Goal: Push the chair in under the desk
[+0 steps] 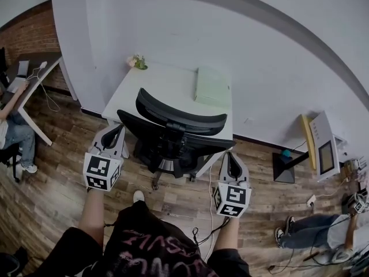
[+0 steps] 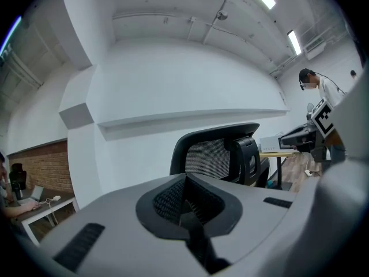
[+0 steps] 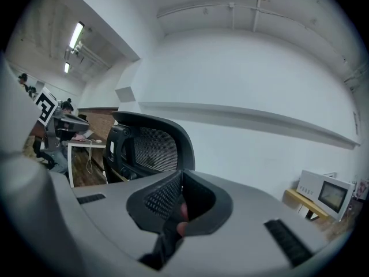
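Note:
A black office chair with a mesh back stands in front of the white desk, its seat partly beneath the desktop. My left gripper is shut and empty, just left of the chair's backrest. My right gripper is also shut and empty, at the backrest's right end. In the left gripper view the chair's back rises ahead and to the right of the closed left gripper. The right gripper view has the chair's back ahead and to the left of the closed right gripper. I cannot tell whether either gripper touches the chair.
A pale green box and a small plant sit on the desk against the white wall. A second desk with a seated person is at far left. A screened appliance and another person's legs are at right.

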`<state>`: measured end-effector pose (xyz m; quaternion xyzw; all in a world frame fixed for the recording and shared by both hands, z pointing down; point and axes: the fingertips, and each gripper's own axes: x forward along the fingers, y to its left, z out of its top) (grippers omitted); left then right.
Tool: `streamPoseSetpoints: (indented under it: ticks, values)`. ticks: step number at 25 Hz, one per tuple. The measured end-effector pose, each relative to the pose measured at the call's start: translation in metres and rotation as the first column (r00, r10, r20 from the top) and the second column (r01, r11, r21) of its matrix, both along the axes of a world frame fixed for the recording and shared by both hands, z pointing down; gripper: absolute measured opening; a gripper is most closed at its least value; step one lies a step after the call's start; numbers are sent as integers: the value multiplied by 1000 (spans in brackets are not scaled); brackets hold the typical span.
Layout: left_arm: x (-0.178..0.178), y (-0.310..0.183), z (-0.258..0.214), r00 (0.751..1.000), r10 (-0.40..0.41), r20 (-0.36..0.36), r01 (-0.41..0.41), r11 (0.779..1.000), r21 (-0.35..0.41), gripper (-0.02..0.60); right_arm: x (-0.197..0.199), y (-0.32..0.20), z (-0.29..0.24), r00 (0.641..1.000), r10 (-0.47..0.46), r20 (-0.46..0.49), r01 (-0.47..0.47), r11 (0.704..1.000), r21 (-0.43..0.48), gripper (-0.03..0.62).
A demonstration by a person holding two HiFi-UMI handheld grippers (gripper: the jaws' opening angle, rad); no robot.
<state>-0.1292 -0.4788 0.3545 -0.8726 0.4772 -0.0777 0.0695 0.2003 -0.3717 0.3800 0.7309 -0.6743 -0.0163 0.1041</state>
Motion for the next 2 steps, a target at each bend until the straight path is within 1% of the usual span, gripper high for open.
streamPoseSetpoints:
  ticks: [2]
  values:
    - [0,0,-1,1000,2,0,-2,1000,1,15,0,-1,1,1000,-4,2,4,1000,-1,26]
